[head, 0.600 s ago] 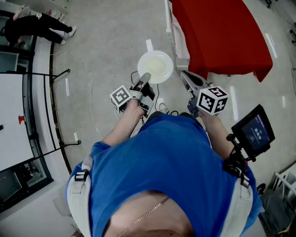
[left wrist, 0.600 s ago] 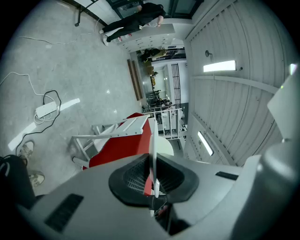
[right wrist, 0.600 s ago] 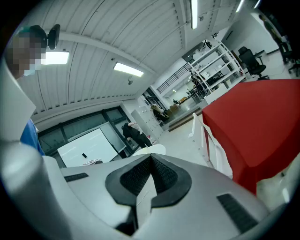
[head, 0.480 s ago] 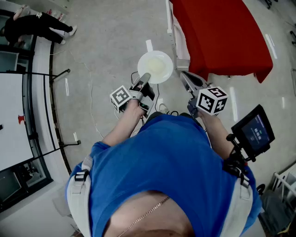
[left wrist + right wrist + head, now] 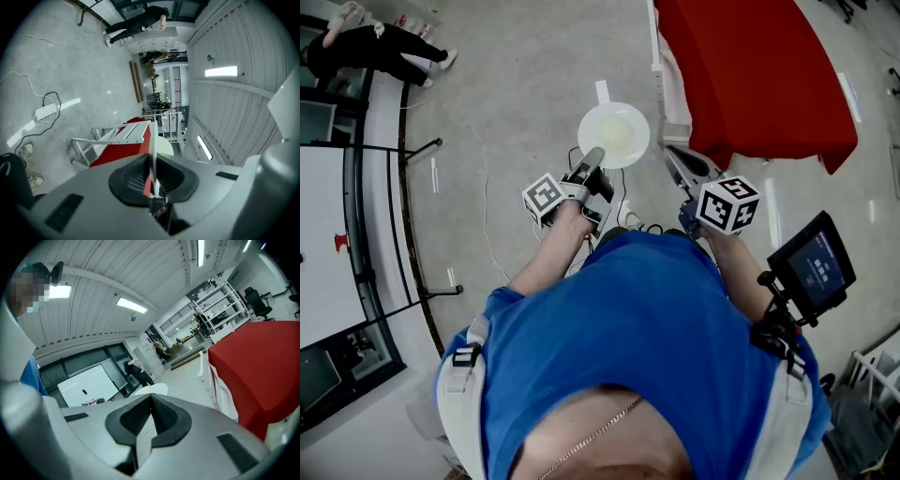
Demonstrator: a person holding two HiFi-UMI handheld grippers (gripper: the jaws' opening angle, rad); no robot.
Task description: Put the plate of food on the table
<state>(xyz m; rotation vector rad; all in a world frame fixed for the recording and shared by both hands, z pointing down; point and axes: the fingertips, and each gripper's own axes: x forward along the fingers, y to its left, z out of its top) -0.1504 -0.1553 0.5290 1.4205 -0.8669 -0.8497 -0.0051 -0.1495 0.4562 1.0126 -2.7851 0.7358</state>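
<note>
- Step in hand looks like the carry: the left hand-held gripper point(image 5: 593, 157) is clenched on the near rim of the plate of food point(image 5: 614, 134). Its own view shows the rim edge-on, pinched between the pads.
- The plate hangs out in front of the person, over the bare floor point(image 5: 516, 84). It's near the corner of the red-covered table point(image 5: 759, 75) but not over it yet.
- The right hand-held gripper point(image 5: 673, 155) is closed up with nothing in it. It sits just beside the plate's right edge, and I can't tell if it touches.
- A white frame point(image 5: 670, 89) stands against the table's near side, between plate and tabletop (easy thing to clip, I'd guess).
- Next move, as I read it: swing the plate right, keep it level so the food stays put, clear the frame, then lower it onto the red cloth before letting go.
</note>
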